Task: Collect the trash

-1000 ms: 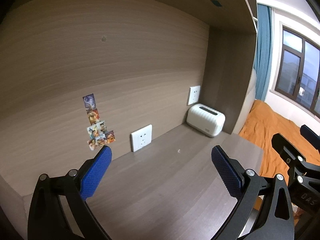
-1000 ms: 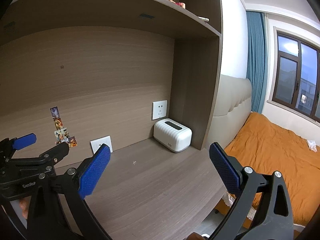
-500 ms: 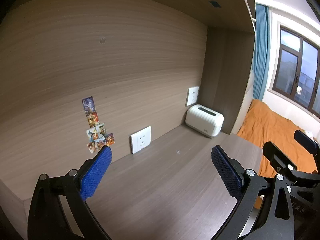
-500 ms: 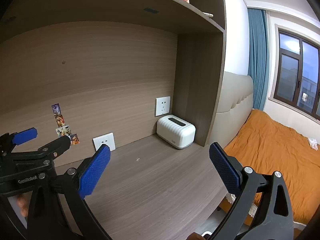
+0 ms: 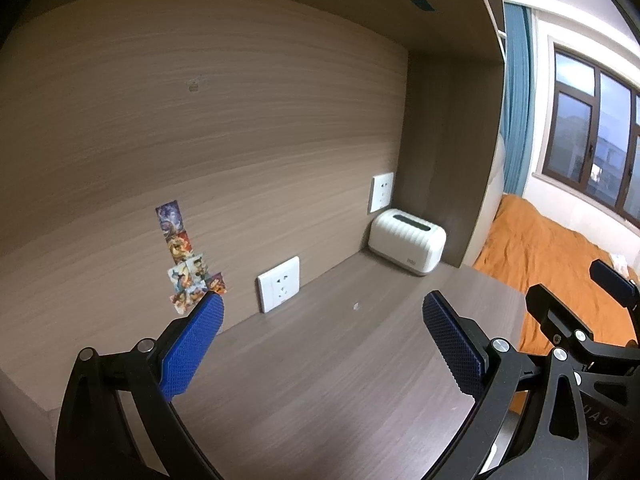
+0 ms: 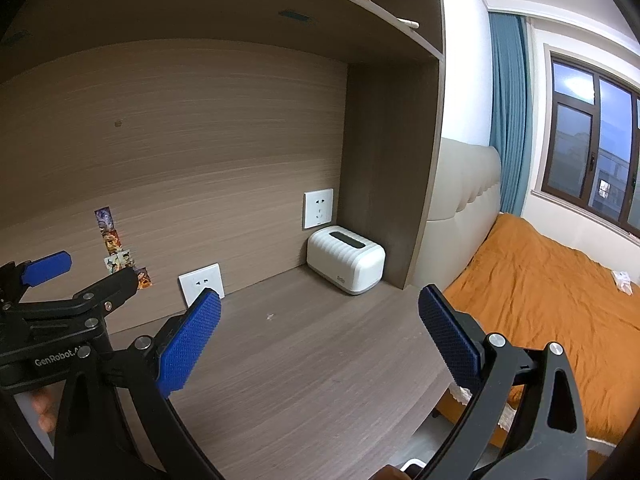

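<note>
A tiny white scrap [image 5: 356, 306] lies on the brown desk [image 5: 320, 380], a little ahead of my left gripper [image 5: 321, 300], which is open and holds nothing. My right gripper [image 6: 320, 295] is also open and empty above the desk, with the same scrap [image 6: 270, 316] just ahead and left of its centre. A small white crumpled piece [image 6: 622, 280] lies far off on the orange bed. Each gripper shows at the edge of the other's view, side by side.
A white ribbed box [image 6: 346, 260] stands in the desk's back right corner against the side panel. Two wall sockets [image 5: 279, 284] and stickers [image 5: 188, 264] are on the back panel. A shelf [image 6: 240, 4] hangs overhead. The orange bed [image 6: 540, 300] lies right of the desk edge.
Both views have drifted only slightly. The right gripper has edged a little further into the left wrist view. Both grippers stay open and empty.
</note>
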Available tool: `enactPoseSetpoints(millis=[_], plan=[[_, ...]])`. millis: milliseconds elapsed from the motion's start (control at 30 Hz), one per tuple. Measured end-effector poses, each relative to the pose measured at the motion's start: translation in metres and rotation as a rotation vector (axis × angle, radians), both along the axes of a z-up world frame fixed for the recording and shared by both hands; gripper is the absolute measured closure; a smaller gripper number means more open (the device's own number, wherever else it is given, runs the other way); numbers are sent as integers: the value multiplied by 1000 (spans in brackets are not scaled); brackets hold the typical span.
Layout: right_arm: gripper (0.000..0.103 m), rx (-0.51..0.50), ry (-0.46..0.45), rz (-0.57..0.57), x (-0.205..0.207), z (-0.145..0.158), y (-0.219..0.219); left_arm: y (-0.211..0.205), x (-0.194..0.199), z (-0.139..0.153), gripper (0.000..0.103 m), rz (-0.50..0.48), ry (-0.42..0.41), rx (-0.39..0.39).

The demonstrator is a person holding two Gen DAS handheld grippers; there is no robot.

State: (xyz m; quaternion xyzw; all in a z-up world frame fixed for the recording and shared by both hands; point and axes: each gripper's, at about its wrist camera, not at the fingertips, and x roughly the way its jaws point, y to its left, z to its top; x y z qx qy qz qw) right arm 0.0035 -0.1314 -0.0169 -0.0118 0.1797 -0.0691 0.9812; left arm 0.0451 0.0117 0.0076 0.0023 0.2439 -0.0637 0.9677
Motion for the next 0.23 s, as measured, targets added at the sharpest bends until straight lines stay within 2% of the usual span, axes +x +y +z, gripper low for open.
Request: enactPoseSetpoints(millis=[233], plan=[[4,5,16,-8,3,-3,-3,-5,1,0,5,-4,-16,18]])
